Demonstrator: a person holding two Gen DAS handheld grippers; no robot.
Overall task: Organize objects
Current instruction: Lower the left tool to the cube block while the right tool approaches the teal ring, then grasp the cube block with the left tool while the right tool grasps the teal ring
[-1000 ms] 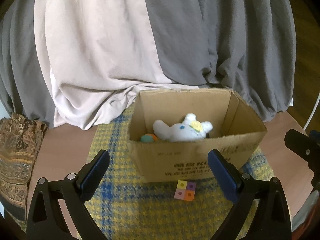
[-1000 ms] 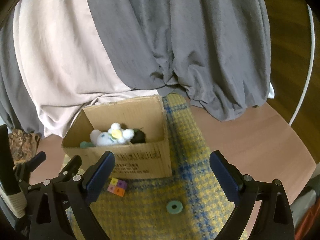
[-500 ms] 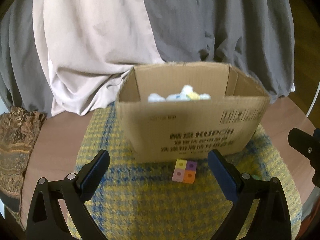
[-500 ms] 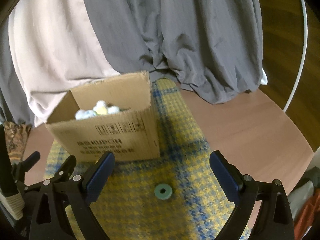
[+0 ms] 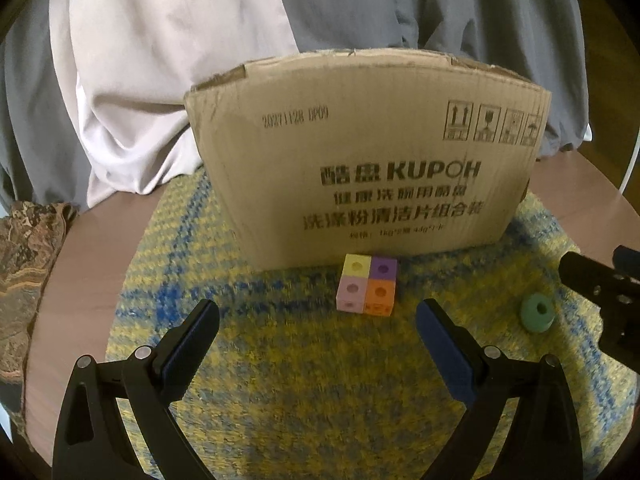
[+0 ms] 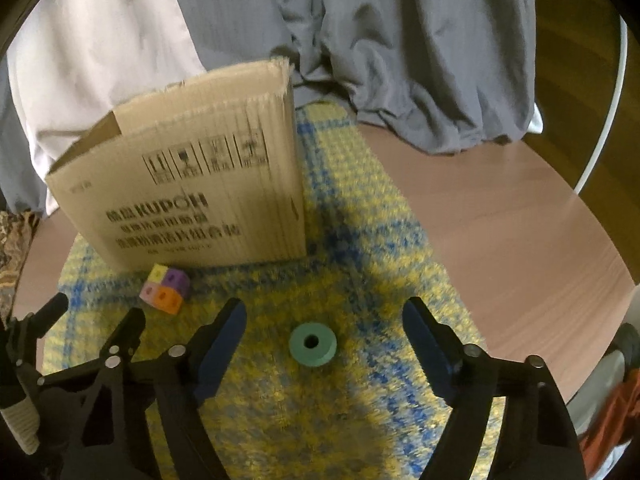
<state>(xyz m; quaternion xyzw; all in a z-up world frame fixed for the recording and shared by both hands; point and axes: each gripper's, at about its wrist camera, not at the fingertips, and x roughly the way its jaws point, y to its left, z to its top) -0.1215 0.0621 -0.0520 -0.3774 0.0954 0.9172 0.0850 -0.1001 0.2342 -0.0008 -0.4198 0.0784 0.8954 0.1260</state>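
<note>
A block of four coloured cubes [image 5: 367,289] lies on the yellow and blue mat, right in front of the cardboard box [image 5: 372,168]. My left gripper [image 5: 318,326] hovers open just short of the cubes, nothing between its fingers. A green ring [image 6: 313,343] lies on the mat between the fingers of my right gripper [image 6: 324,326], whose jaws are closing without touching it. The same green ring [image 5: 538,313] shows at the right edge of the left wrist view, and the cubes [image 6: 164,289] at the left of the right wrist view. The box's contents are hidden behind its front wall.
The woven mat [image 6: 360,240] covers a round brown table [image 6: 520,220]. Grey and pale draped cloth [image 5: 160,60] hangs behind the box [image 6: 192,196]. A patterned brown fabric [image 5: 24,256] lies at the table's left edge. A white hoop [image 6: 604,112] curves at the right.
Both grippers have come down toward the mat, so the box front now hides the plush toy inside. The right gripper's fingers have narrowed around the green ring.
</note>
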